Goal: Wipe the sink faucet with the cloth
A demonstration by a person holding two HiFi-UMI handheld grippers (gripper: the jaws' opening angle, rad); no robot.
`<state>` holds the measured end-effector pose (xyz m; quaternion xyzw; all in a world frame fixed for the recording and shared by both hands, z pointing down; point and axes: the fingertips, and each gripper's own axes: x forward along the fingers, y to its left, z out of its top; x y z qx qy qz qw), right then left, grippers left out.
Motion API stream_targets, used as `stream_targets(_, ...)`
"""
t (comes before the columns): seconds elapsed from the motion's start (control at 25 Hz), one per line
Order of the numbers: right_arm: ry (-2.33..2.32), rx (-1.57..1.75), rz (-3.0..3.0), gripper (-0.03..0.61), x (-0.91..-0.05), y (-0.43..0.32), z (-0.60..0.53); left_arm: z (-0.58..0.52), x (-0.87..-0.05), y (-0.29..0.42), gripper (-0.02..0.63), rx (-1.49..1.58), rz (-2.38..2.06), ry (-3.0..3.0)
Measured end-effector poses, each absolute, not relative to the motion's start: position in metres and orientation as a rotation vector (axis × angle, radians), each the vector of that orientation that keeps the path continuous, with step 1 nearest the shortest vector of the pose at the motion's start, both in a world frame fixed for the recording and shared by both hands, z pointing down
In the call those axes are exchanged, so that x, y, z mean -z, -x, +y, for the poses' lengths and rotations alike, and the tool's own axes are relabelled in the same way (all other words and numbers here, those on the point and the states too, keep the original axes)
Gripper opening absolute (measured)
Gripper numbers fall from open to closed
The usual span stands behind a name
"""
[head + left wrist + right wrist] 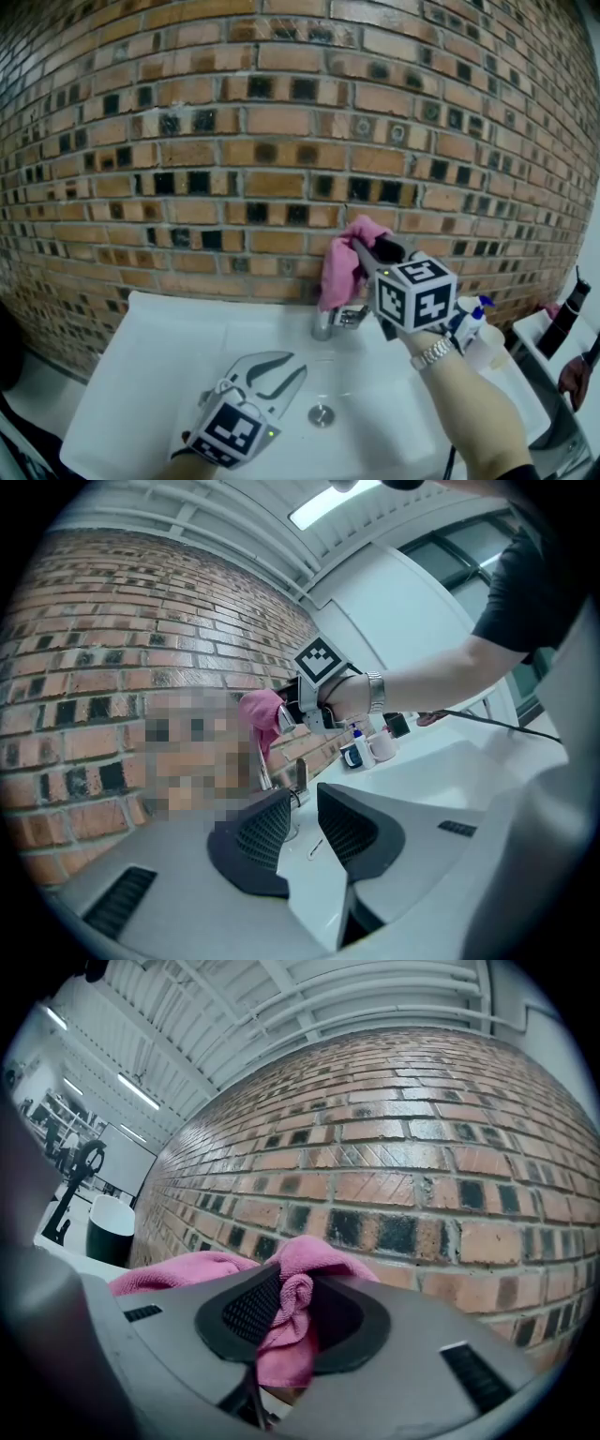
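No words, numbers or brand names are legible anywhere. The only printed marks are black-and-white square patterns, without letters, on the cube [417,295] of the right gripper [360,246] and the cube [232,434] of the left gripper [281,370].

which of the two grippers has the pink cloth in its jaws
The right gripper, clamped on the pink cloth above the chrome faucet; the left gripper is empty.

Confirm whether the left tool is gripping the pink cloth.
No: the pink cloth is pinched in the right tool, while the left tool holds nothing.
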<state>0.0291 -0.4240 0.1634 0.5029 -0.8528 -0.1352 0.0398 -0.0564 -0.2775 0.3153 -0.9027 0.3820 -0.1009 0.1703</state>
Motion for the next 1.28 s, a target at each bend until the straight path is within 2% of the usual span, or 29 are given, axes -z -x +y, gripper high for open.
stream_targets(1.28,-1.524,0.418,-2.418,0.075,-0.221,-0.028,-0.447,-0.277,-0.313,0.056,0.098,0.282,1.092,2.564)
